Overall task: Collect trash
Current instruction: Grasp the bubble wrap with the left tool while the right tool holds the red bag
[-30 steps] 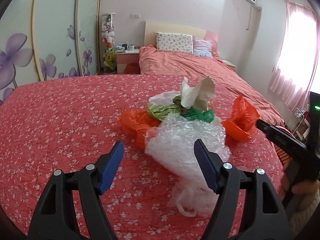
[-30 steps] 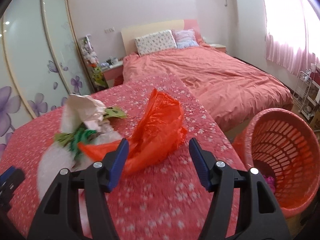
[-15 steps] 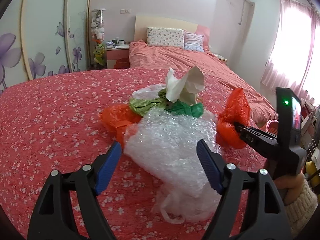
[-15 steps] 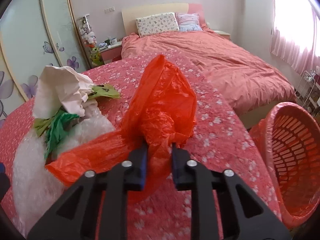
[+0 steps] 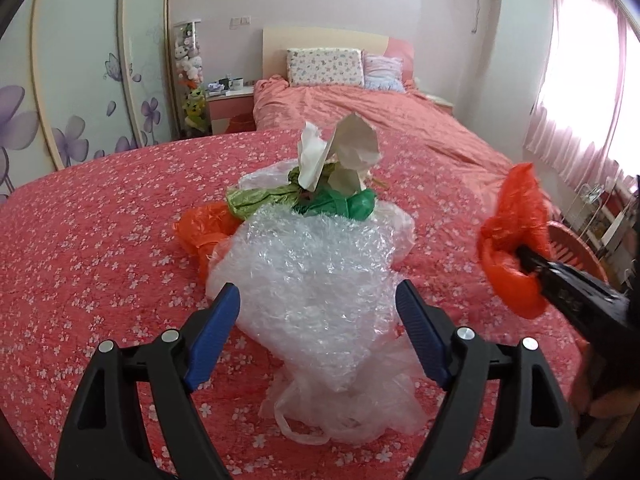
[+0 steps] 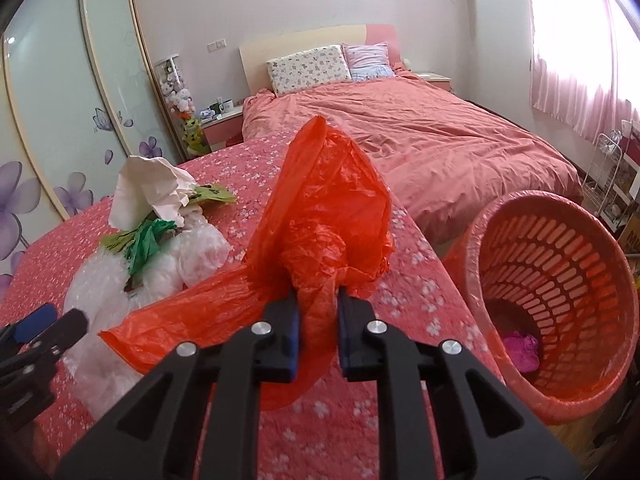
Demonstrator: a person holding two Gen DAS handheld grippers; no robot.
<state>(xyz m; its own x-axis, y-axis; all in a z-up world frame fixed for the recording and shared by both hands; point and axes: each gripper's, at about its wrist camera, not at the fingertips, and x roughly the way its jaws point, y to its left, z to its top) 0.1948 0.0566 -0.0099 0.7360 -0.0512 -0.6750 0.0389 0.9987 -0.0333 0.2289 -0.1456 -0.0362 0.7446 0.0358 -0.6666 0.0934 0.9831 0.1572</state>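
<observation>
Right wrist view, item 1: right gripper (image 6: pixel 318 332), jaws clenched on a bunched neck of the orange plastic bag (image 6: pixel 332 220); bag lifted, its body standing up above the jaws and a tail trailing down-left toward the floral red cover (image 6: pixel 420 280); item 2: red slotted basket (image 6: pixel 516 216), to the right of the bag beside the covered surface, mouth tilted toward the camera, a pink scrap (image 6: pixel 520 348) lying at its bottom.

Left wrist view, item 3: left gripper (image 5: pixel 318 336), jaws spread wide and holding nothing, blue pads flanking the near side of the bubble wrap (image 5: pixel 308 272); contact with the wrap cannot be told; item 4: remaining pile on the cover, comprising bubble wrap, clear plastic film (image 5: pixel 344 412), green plastic (image 5: pixel 344 204), crumpled white paper (image 5: pixel 352 152) on top, and a 2nd orange bag (image 5: pixel 202 226) at the pile's left.

Step in hand, by judgement: 1 piece grasped and raised, transfer to the basket pending; next move calls for carrying the bag rightward over the basket mouth, then releasing with the trailing tail clear of the rim; left gripper appears placed to close on the bubble wrap; light, slippery film may slide out of a shallow pinch.
</observation>
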